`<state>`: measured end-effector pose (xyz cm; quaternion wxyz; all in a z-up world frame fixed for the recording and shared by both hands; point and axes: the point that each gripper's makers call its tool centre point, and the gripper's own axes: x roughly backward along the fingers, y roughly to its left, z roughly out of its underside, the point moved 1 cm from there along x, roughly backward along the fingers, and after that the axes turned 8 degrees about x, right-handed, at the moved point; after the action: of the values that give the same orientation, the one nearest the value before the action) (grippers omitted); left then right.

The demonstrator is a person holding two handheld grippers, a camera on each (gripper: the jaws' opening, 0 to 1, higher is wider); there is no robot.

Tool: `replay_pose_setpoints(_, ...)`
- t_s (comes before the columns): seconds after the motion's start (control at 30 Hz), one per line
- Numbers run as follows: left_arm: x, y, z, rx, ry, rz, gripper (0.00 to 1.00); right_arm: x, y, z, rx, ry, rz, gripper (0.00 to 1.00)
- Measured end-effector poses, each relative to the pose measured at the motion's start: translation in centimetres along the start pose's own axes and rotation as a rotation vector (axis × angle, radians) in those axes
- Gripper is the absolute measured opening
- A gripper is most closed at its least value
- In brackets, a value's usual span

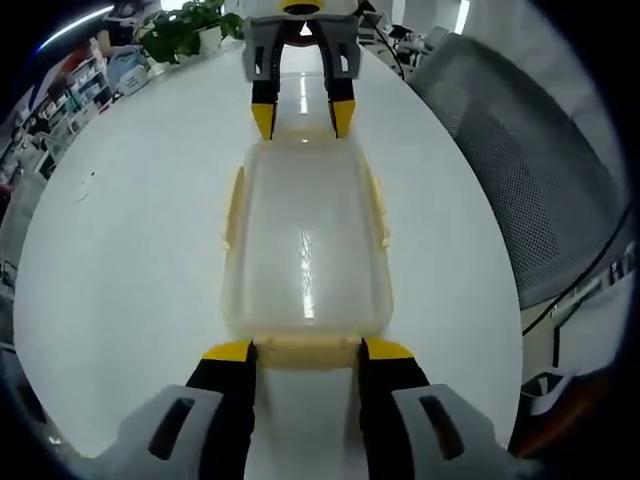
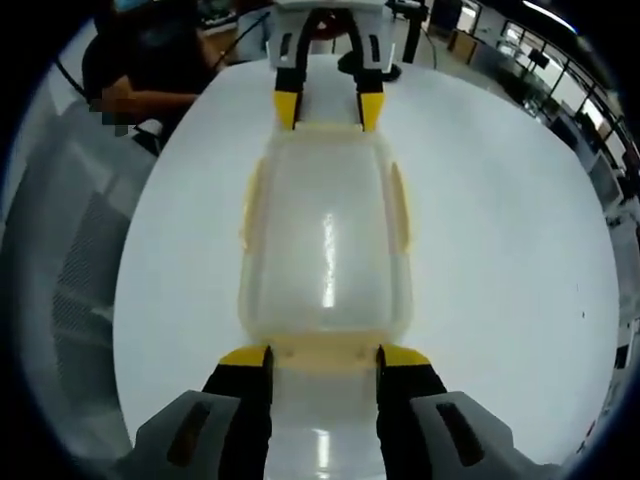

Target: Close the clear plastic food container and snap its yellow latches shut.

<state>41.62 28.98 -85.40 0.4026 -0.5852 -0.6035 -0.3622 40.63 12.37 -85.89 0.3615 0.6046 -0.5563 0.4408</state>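
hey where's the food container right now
The clear food container sits lid-on at the middle of the white table, lengthwise between the two hand-held grippers: the left hand-held gripper at one short end, the right hand-held gripper at the other.

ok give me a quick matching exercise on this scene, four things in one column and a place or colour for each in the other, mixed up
Things:
1. food container
2. end latch
3. potted plant
4. mesh chair

Descriptions:
A. grey, beside the white table, on the right of the left gripper view
B. pale yellow, between the tips of the left gripper
C. clear, lid on, lying lengthwise between the left gripper and the right gripper
D. green, at the far end of the table in the left gripper view

Pairs: 1-C, 2-B, 3-D, 4-A
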Motion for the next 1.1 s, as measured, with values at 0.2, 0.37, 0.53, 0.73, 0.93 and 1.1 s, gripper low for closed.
replay_pose_setpoints(0.2,0.07,-0.07,-0.03,0.007,-0.001,-0.009,0.41,0.08,-0.06,-0.03,-0.003,-0.001,-0.001,0.40)
replay_pose_setpoints(0.37,0.19,-0.39,-0.09,0.018,-0.017,-0.014,0.41,0.15,-0.03,-0.03,0.005,0.010,-0.004,0.40)
replay_pose_setpoints(0.53,0.12,-0.30,-0.16,0.017,-0.005,-0.015,0.40,0.16,-0.06,0.02,0.004,0.009,-0.003,0.40)
replay_pose_setpoints(0.73,0.16,-0.19,-0.11,0.039,-0.002,-0.021,0.38,0.22,-0.21,-0.01,0.005,0.007,-0.005,0.39)
replay_pose_setpoints(0.93,0.23,-0.22,-0.26,0.037,0.017,-0.032,0.38,0.21,-0.31,0.03,-0.002,0.005,-0.003,0.39)
replay_pose_setpoints(1.1,0.29,-0.15,-0.17,0.048,0.019,-0.040,0.38,0.37,-0.35,-0.05,0.001,-0.004,-0.002,0.39)
